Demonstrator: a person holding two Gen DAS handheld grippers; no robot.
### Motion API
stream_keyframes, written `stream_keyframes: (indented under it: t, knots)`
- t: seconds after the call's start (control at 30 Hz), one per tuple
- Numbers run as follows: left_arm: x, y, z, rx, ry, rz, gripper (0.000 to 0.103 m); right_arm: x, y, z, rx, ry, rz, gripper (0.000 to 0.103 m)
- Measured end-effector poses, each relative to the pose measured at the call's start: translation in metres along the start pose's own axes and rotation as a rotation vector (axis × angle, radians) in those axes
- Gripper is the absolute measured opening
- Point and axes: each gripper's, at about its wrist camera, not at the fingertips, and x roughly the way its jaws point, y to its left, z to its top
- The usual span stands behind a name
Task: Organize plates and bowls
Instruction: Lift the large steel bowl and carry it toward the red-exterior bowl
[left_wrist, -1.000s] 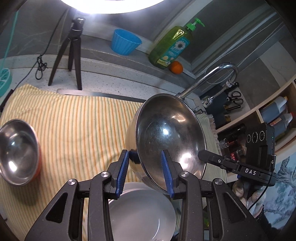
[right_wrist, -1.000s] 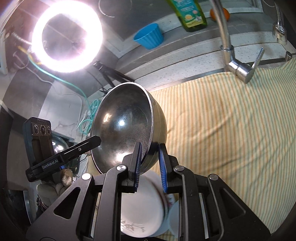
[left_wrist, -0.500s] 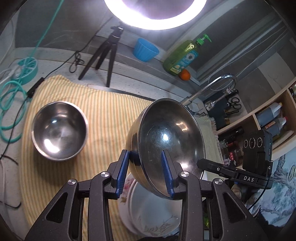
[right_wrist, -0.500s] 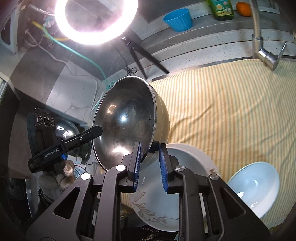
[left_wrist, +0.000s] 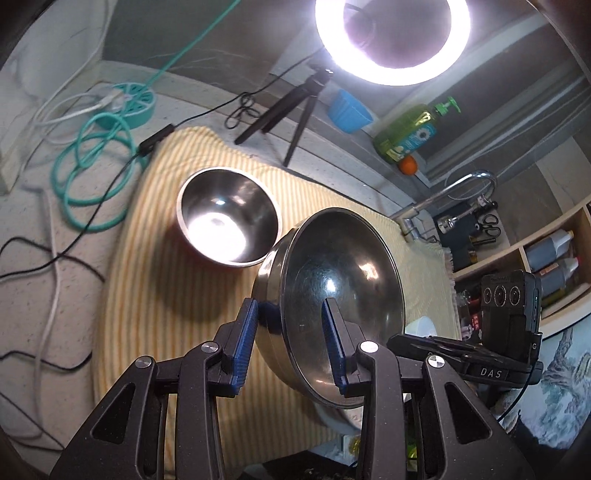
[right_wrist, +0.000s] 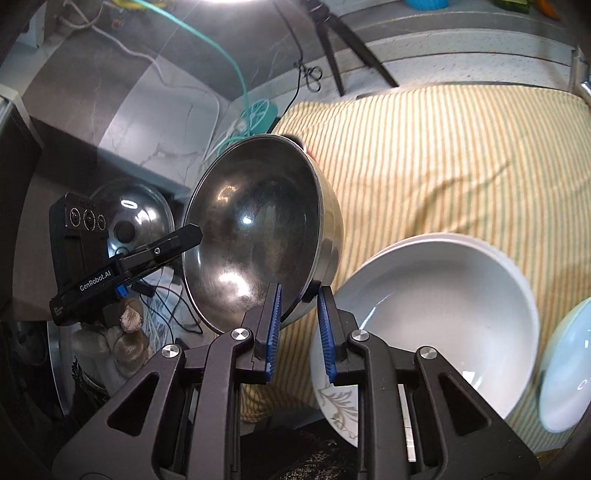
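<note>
A large steel bowl (left_wrist: 332, 291) hangs tilted above the yellow striped cloth (left_wrist: 155, 302), held by both grippers on opposite sides of its rim. My left gripper (left_wrist: 288, 314) is shut on the rim, one blue pad inside and one outside. In the right wrist view the same bowl (right_wrist: 255, 236) fills the middle, with my right gripper (right_wrist: 299, 295) shut on its near rim. A smaller steel bowl (left_wrist: 227, 218) sits upright on the cloth beyond it. A white bowl (right_wrist: 443, 317) rests on a flowered plate (right_wrist: 336, 402), and a pale blue bowl (right_wrist: 565, 376) lies at the right edge.
At the back stand a ring light (left_wrist: 391, 40) on a tripod (left_wrist: 291, 110), a blue cup (left_wrist: 349, 110), a green soap bottle (left_wrist: 410, 136) and an orange (left_wrist: 408, 164). A faucet (left_wrist: 454, 192) and shelves are to the right. Teal cable coils (left_wrist: 92, 166) lie left of the cloth.
Both grippers have carried the large steel bowl leftward over the cloth. The smaller steel bowl now sits close behind it, and the white bowl and plate have slid to the right.
</note>
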Motion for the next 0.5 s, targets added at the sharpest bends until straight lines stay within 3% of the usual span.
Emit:
stream_keyframes:
  t: [0.5]
  knots:
    - [-0.009, 0.051, -0.028, -0.113, 0.024, 0.055, 0.032, 0.056, 0.026, -0.015, -0.072, 0.140, -0.015, 0.021]
